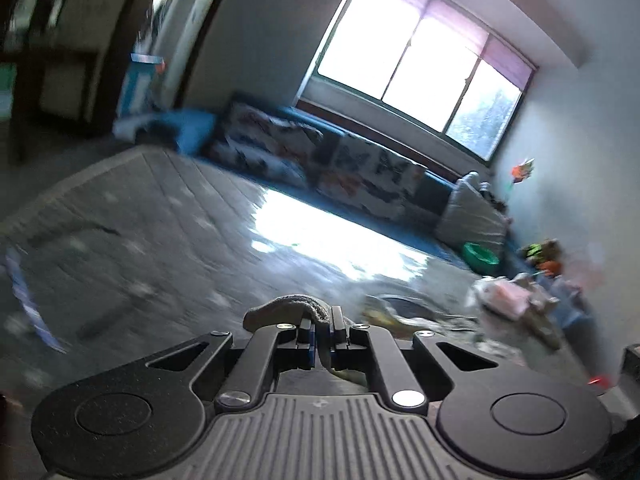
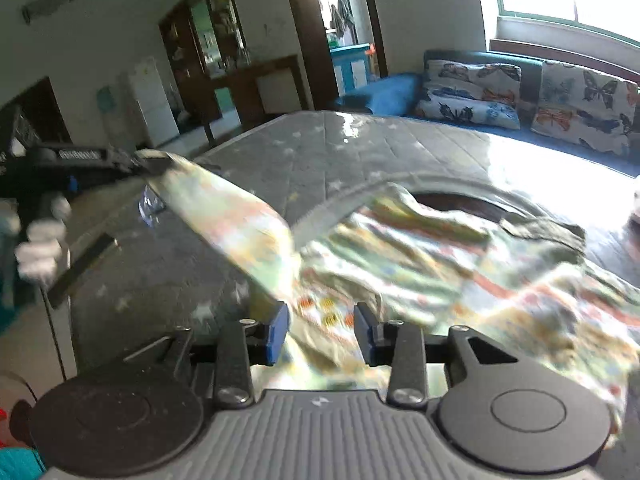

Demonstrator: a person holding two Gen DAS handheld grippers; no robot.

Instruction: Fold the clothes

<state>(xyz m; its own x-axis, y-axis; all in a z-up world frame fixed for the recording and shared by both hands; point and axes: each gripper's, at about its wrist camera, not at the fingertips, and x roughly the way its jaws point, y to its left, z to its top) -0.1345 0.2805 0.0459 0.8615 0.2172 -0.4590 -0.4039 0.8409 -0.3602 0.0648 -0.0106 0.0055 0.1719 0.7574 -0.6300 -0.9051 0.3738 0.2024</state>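
Note:
A colourful printed garment (image 2: 420, 264) lies crumpled on the grey patterned table (image 2: 320, 152). My left gripper (image 1: 322, 344) is shut on the garment's grey cuff (image 1: 288, 306). In the right wrist view the left gripper (image 2: 132, 160) shows at the left, holding a sleeve (image 2: 224, 208) stretched up off the table. My right gripper (image 2: 320, 332) is open, its blue pads (image 2: 278, 332) on either side of the garment's near edge. The garment also shows in the left wrist view (image 1: 384, 312), blurred.
A blue sofa (image 2: 384, 88) with butterfly cushions (image 2: 472, 92) runs under the window (image 1: 416, 64) behind the table. A green bowl (image 1: 480, 256) and small items (image 1: 516, 296) sit at the table's right end. Dark cabinets (image 2: 212, 52) and a doorway (image 2: 340, 20) stand beyond.

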